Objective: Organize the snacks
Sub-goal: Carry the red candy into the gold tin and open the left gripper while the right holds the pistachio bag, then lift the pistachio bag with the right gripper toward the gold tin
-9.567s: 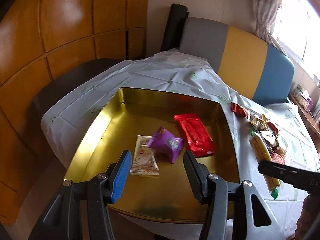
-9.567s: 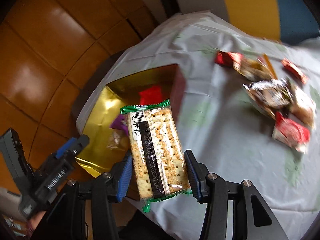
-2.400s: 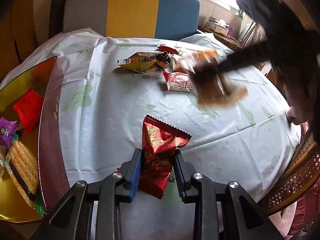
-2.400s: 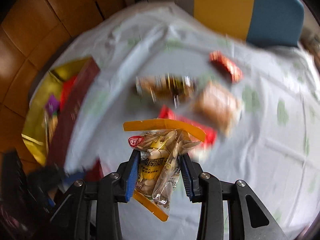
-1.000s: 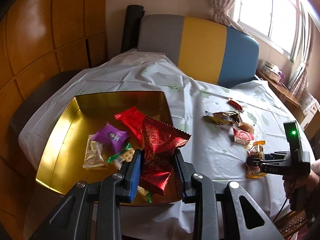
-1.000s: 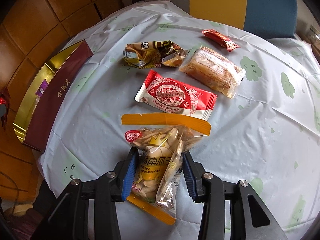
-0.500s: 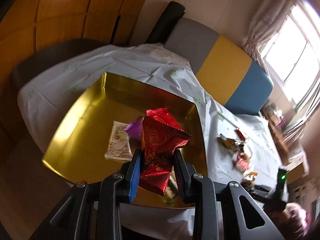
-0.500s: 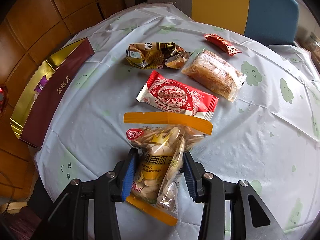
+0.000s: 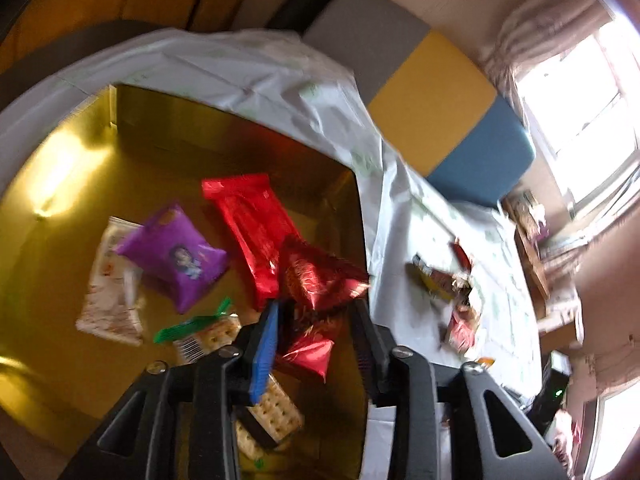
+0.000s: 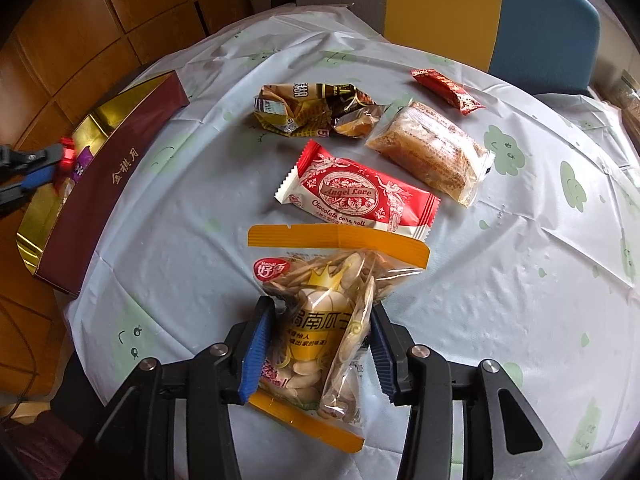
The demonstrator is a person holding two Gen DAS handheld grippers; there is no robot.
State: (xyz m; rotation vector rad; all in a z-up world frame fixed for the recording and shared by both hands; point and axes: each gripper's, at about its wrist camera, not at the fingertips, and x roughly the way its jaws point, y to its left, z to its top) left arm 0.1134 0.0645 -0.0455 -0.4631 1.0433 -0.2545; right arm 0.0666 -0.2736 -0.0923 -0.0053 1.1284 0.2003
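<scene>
Right wrist view: a round table under a white plastic tablecloth [image 10: 500,280] printed with pale green shapes, wood-panelled wall behind and a grey, yellow and blue padded bench [image 10: 440,4] at the far edge. On the cloth lie 4 loose snacks: a crumpled brown and yellow wrapper [image 10: 316,110], a clear-wrapped brown cake [image 10: 430,152], a small red sachet [image 10: 446,90] and a red and white chocolate roll pack [image 10: 356,196]. The right gripper [image 10: 322,344] holds a clear, orange-edged bag of pumpkin seeds [image 10: 320,312] over the near cloth, its jaws just eased a little.

A gold-lined, maroon-sided box [image 9: 72,184] at the table's edge contains 4 packs: purple [image 9: 174,256], white [image 9: 112,284], flat red [image 9: 250,224] and crackers [image 9: 256,404]. The left gripper [image 9: 316,344] has just been opening; the shiny red foil pouch [image 9: 316,288] sits between its jaws over the box, though the blur hides whether the pads press it.
</scene>
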